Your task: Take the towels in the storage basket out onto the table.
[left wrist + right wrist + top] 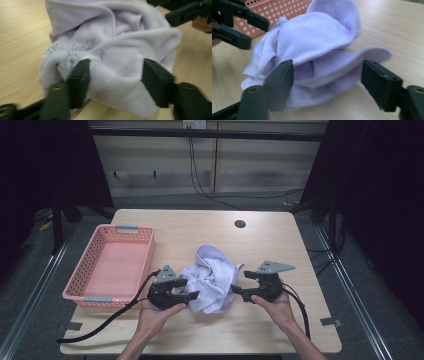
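- Holding a gripper in each hand, you flank a crumpled pale lilac cloth (212, 279) that lies on the wooden table (260, 330), a little below the middle of the high view.
- Your left gripper (184, 290) sits at the cloth's left edge in the high view, with your left hand (157, 312) under it near the bottom of the frame.
- In the left gripper view the two black jaws stand apart, with a bulge of the cloth (112, 62) between them. The left jaw lies against the fabric; the right one sits at a fold's edge. Whether they press on it you cannot tell from the blurred picture.
- A faint blue printed figure (71, 60) shows on the cloth just above the left jaw.
- Your right gripper (241, 285) sits at the cloth's right edge in the high view, resting in your right hand (272, 307).
- In the right gripper view its jaws are spread wide. The left jaw is at the folded hems of the cloth (317, 47), while the right jaw stands clear of it over bare table.
- A pink perforated basket (80, 287) stands at the left of the high view, just beside your left gripper and apart from the cloth.
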### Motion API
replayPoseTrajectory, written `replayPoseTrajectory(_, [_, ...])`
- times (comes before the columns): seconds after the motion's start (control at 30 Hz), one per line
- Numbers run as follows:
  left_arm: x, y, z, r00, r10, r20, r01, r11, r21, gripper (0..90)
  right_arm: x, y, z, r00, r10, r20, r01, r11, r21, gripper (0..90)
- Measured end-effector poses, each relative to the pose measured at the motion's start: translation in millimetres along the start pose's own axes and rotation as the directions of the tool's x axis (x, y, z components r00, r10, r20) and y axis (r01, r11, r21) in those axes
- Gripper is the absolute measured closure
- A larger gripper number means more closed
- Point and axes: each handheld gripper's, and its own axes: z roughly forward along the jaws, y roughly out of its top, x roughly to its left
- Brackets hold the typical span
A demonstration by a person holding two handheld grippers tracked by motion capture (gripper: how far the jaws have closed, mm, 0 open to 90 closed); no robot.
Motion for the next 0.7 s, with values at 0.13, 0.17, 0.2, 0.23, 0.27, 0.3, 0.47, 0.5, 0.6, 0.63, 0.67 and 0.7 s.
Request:
replayPoseTrajectory(0.13, [4.8,-10.7,12.6,1.0,-0.005,0.006,0.004,0.9989,0.048,73.1,8.1,2.3,25.8,0.9984,-0.015,-0.055,0.017,0.999,0.042,29.8])
replayPoseTrajectory(0.17, [6.7,-12.8,12.7,0.9994,-0.023,0.026,0.021,0.9988,0.045,79.2,11.0,2.5,30.9,0.9976,-0.025,-0.065,0.029,0.998,0.054,33.7])
replayPoseTrajectory(0.2, [7.5,-14.3,11.8,0.9989,-0.037,0.027,0.036,0.9983,0.045,84.0,12.7,2.5,36.4,0.9969,-0.033,-0.072,0.038,0.997,0.068,37.0])
replayPoseTrajectory(0.23, [8.1,-15.0,10.0,0.9991,-0.036,0.024,0.035,0.998,0.052,85.6,13.6,2.5,41.9,0.997,-0.033,-0.07,0.039,0.996,0.084,43.0])
replayPoseTrajectory(0.27, [8.1,-15.4,7.4,0.9988,-0.041,0.026,0.039,0.9979,0.052,86.2,14.0,2.4,46.3,0.9971,-0.034,-0.068,0.041,0.994,0.1,49.0])
replayPoseTrajectory(0.3, [7.6,-15.9,3.4,0.9992,-0.036,0.019,0.035,0.9985,0.043,86.6,14.1,2.2,49.1,0.9968,-0.038,-0.07,0.046,0.993,0.109,57.5])
replayPoseTrajectory(0.47, [3.2,-14.8,-25.0,0.9991,-0.041,0.009,0.042,0.9989,-0.02,87.1,2.7,7.2,35.6,0.9997,-0.015,-0.018,0.016,0.998,0.053,79.2])
replayPoseTrajectory(0.5, [2.8,-14.1,-32.2,0.9989,-0.047,0.007,0.047,0.9979,-0.044,87.1,-0.8,9.0,30.5,1.0,-0.009,-0.003,0.009,0.999,0.037,79.7])
replayPoseTrajectory(0.6, [2.2,-10.2,-53.6,0.9973,-0.074,-0.004,0.073,0.9911,-0.112,87.4,-14.7,14.0,14.3,0.9996,0.018,0.023,-0.018,1.0,-0.012,79.8])
replayPoseTrajectory(0.63, [2.6,-9.1,-60.3,0.9966,-0.082,0.005,0.082,0.9875,-0.134,87.4,-18.5,16.0,8.2,0.9987,0.035,0.038,-0.034,0.999,-0.028,79.8])
replayPoseTrajectory(0.67, [3.1,-7.8,-66.3,0.9957,-0.092,0.009,0.092,0.9841,-0.152,87.5,-23.3,18.0,2.1,0.9982,0.041,0.044,-0.039,0.998,-0.044,79.8])
replayPoseTrajectory(0.7, [3.2,-6.0,-71.1,0.9953,-0.097,0.008,0.097,0.9821,-0.162,87.5,-27.3,20.6,-4.4,0.9973,0.043,0.06,-0.039,0.998,-0.054,79.7])
